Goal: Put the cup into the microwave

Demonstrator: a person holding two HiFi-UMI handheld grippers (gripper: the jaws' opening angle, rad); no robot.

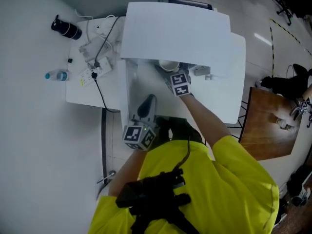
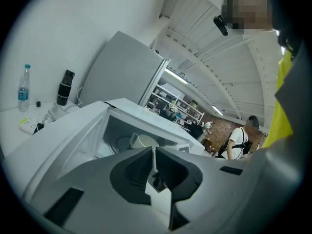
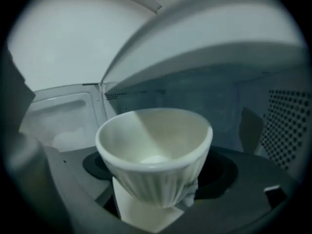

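A white ribbed cup (image 3: 155, 150) sits tilted between the jaws of my right gripper (image 3: 156, 201), which is shut on it. Cup and jaws are inside the cavity of the open white microwave (image 3: 204, 96). In the head view the cup's rim (image 1: 169, 65) shows at the microwave (image 1: 175, 28) opening, just beyond my right gripper (image 1: 173, 73). My left gripper (image 1: 147, 102) hangs back in front of the opening. Its jaws meet in the left gripper view with nothing between them (image 2: 154, 161), and the cup (image 2: 144, 141) shows past them inside.
The microwave door (image 1: 130, 89) stands open at the left. On the white table (image 1: 78, 94) lie a water bottle (image 1: 57, 75), a black flask (image 1: 67, 28) and a power strip with cables (image 1: 92, 67). A brown table (image 1: 268, 126) is at the right.
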